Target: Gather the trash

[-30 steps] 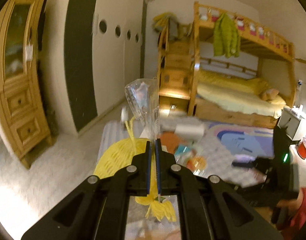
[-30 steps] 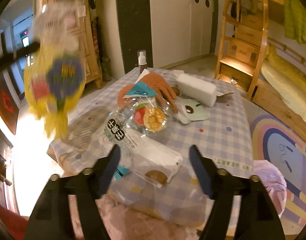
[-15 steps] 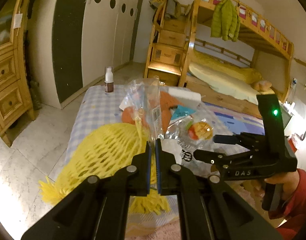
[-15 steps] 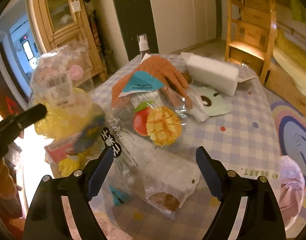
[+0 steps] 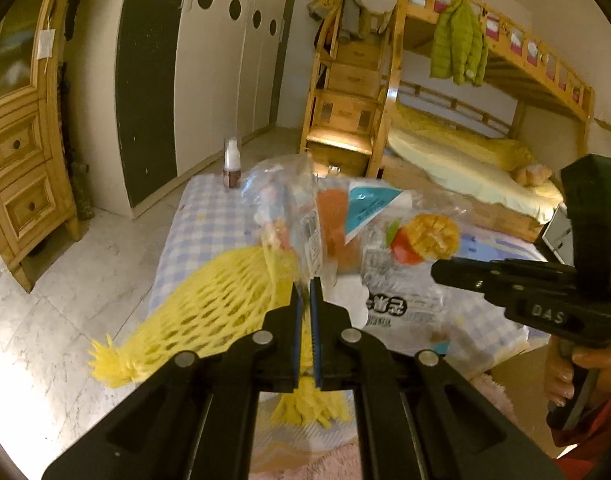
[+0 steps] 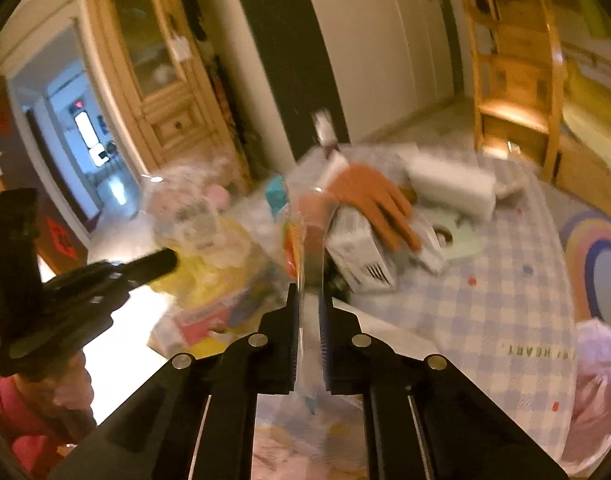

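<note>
My left gripper point(image 5: 305, 292) is shut on the edge of a clear plastic bag point(image 5: 281, 200). A yellow foam net point(image 5: 225, 296) hangs with the bag, low over the table's left edge. In the right wrist view that bag point(image 6: 193, 216) shows blurred beside the left gripper point(image 6: 161, 260). My right gripper point(image 6: 309, 292) is closing its jaws, and the film of a clear wrapper with a mango picture point(image 5: 421, 236) stands pinched between them. The left wrist view has the right gripper point(image 5: 441, 270) at the right, held by a hand in a red sleeve.
A table with a checked cloth point(image 6: 505, 288) carries an orange glove point(image 6: 369, 196), a white pack point(image 6: 449, 184), a green paper piece point(image 6: 457, 240) and a small bottle point(image 5: 232, 164). A wooden cabinet point(image 5: 17, 152) stands left, a bunk bed point(image 5: 465, 152) behind, a rainbow rug point(image 6: 601, 260) right.
The right jaws went from wide apart to nearly together on the mango wrapper's film. My left gripper sank toward the table with its bag and net.
</note>
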The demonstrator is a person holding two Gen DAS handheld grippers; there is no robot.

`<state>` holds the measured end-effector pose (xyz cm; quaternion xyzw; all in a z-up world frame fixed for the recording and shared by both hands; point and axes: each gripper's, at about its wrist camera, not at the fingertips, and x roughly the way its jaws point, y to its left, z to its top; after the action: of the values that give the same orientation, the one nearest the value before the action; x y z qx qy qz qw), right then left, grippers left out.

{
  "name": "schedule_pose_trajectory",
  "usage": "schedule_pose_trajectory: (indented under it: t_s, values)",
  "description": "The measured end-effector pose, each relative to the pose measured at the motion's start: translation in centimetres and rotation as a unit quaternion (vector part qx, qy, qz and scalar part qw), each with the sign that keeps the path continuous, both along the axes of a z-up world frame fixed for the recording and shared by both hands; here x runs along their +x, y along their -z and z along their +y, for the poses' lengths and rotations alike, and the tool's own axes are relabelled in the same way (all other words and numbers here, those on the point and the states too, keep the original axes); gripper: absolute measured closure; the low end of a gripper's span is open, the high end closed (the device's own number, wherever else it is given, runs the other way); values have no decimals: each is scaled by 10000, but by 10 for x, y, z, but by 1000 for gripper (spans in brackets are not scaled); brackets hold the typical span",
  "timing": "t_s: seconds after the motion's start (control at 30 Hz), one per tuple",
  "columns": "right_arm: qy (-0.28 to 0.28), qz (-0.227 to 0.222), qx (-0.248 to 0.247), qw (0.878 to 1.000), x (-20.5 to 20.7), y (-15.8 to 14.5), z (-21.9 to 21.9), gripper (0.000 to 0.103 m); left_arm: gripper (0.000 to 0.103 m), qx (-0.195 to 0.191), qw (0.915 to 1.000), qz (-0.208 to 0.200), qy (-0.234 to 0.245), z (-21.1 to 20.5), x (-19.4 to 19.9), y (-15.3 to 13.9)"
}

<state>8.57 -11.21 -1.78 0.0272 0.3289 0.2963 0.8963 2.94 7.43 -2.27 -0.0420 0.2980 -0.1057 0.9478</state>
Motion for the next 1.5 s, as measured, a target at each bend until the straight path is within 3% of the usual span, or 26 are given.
schedule_pose_trajectory:
  t_s: [0.17,0.4,0.53,0.63,0.7,0.77,0.87,1.17,1.3,1.47,1.5]
  values:
    - [305,-661,-113,9973,-23,-36,-10,94,101,-270,9984,-436,222,1,-5,-37]
    - [909,-841,-87,9923,-36,-44,-59,94,101,-532,9913,-776,916,-43,9,-73]
    - [1166,-725,-13,9905,-40,-36,-87,94,101,-553,9913,-546,1063,-78,33,-50]
    - [1223,-582,-33,9908,-42,-26,-94,94,100,-222,9957,-6,897,-99,54,-13]
    - [1209,-502,-47,9914,-42,-20,-96,94,89,-40,9964,244,810,-105,58,6]
    - [1189,-460,-77,9918,-42,-15,-95,94,65,88,9963,355,778,-105,55,15]
    - [1135,-398,-35,9927,-37,-12,-91,94,51,234,9966,342,706,-98,46,22]
    - [855,-256,-18,9960,-36,-2,-74,94,39,-34,9986,372,372,-59,33,18]
    - [788,-259,17,9966,-39,-3,-69,94,39,-170,9986,439,257,-49,36,21]
    - [766,-225,-74,9968,-39,1,-65,97,67,-79,9974,650,296,-55,45,33]
    - [773,-202,-69,9968,-38,1,-65,97,68,-1,9973,671,309,-59,46,35]
